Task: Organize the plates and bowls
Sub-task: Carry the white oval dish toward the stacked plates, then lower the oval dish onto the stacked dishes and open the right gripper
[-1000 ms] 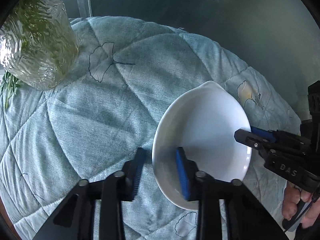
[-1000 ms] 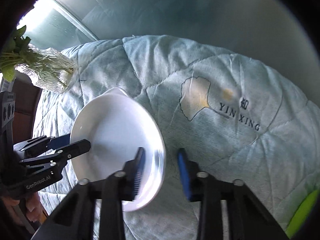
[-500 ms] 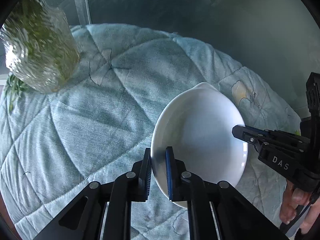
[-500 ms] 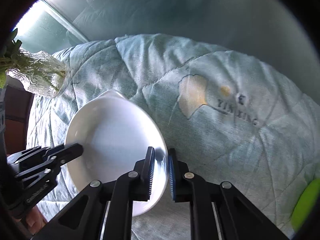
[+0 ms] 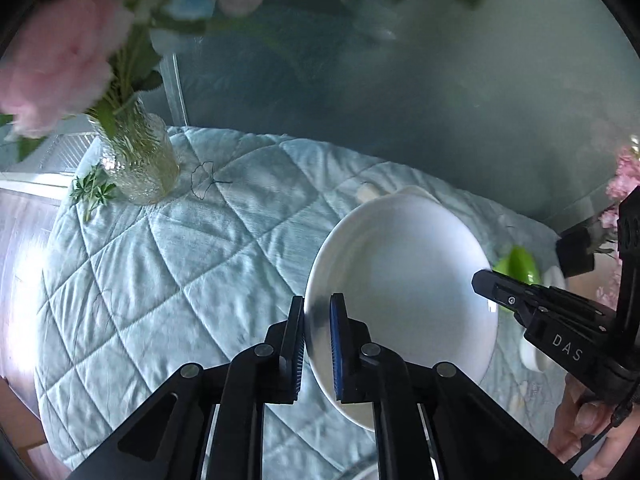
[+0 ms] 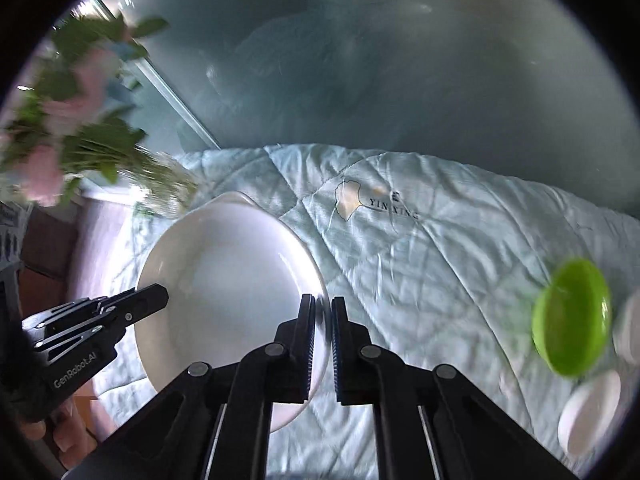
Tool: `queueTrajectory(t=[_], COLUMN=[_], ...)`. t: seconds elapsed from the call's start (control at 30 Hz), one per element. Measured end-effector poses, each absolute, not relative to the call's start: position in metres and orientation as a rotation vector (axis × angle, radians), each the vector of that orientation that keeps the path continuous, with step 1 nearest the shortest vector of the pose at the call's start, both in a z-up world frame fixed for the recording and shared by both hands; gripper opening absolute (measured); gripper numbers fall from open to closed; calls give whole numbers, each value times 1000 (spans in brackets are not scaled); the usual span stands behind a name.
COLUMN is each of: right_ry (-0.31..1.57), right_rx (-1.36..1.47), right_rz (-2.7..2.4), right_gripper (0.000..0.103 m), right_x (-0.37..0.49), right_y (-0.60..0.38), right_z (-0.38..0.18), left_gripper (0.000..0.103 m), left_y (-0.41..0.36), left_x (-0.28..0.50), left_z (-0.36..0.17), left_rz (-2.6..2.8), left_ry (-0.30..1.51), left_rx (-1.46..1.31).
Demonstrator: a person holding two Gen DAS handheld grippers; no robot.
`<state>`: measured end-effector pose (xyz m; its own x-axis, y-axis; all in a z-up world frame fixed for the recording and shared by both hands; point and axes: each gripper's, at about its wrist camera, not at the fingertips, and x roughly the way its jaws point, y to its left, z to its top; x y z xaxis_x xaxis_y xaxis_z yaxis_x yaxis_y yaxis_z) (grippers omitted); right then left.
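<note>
Over the quilted bench [image 5: 168, 264], both grippers' jaws clamp the white plate [image 5: 400, 280]; green bowl [image 6: 570, 316] and the other white dishes remain unsorted.

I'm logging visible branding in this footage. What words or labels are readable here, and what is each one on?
"DAS": on the right gripper, seen from the left wrist camera.
"GenRobot.AI": on the left gripper, seen from the right wrist camera.
"YIN XING": printed on the quilt beside a leaf design; the small marks above it are too blurred to read.

left gripper [image 5: 317, 344]: jaws clamped on white plate [image 5: 404, 292] near rim
right gripper [image 6: 323, 340]: jaws clamped on opposite rim, plate between both
</note>
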<state>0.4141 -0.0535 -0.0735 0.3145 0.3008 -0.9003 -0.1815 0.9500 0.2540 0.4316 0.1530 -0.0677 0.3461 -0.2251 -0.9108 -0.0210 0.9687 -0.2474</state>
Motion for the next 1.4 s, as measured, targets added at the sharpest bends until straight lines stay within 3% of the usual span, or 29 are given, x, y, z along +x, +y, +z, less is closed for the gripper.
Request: queueTrajectory(t=[0.33,0.57,1.0,1.4], right_ry=[1086,1073,1204,1294], right_rx=[148,167,209,236], right_rz=[298,291,266,231], right_gripper=[6,6,5,5], right_x=[314,252,173,164], right_y=[-94,-111,-131,-128], right_z=[16,32,-42,-111], left_gripper=[7,7,6,6], left_y=[107,88,73,82], left_x=[334,263,180,183], left_z=[32,53,-40,-120], left_rz=[-164,-178,-213,-226], left_ry=[1123,1116,1230,1284], left_rx=[-181,-164,-193,-205])
